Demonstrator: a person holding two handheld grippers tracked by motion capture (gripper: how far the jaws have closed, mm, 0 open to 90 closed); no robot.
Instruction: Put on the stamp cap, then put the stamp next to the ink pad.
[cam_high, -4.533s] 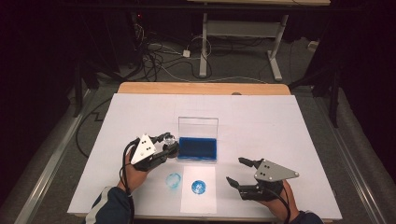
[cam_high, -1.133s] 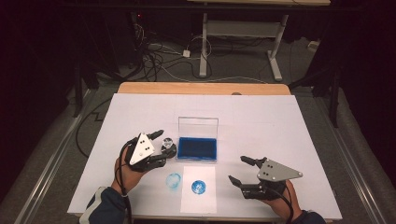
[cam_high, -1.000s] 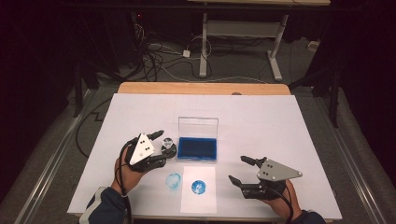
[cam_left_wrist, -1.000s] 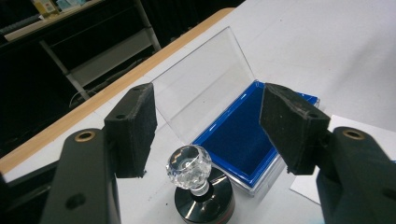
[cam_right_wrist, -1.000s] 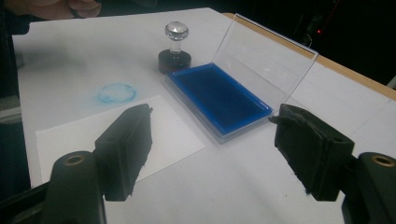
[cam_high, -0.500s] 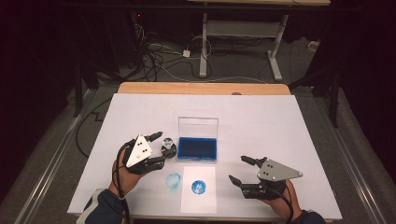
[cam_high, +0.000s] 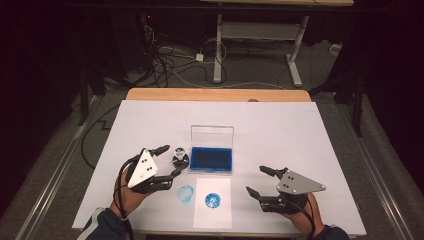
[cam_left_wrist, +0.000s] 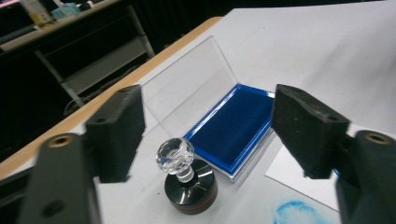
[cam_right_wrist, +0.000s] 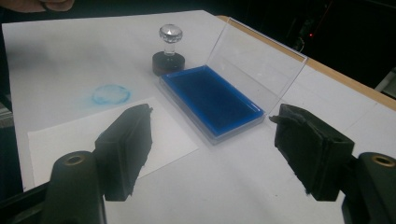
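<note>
Jaws of the left gripper (cam_left_wrist: 205, 140), just opening, stand spread either side of the untouched stamp (cam_left_wrist: 189, 179).

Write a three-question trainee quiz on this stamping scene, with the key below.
1. True or false: the left gripper is clamped on the stamp.
2. The ink pad case lid is: A) shut B) standing open C) lying on the paper sheet.
3. What mark lies on the white paper sheet?

Key
1. False: its jaws have just been opening and stand clear of the stamp, which sits between them on the table.
2. B.
3. A round blue stamp print.
</note>
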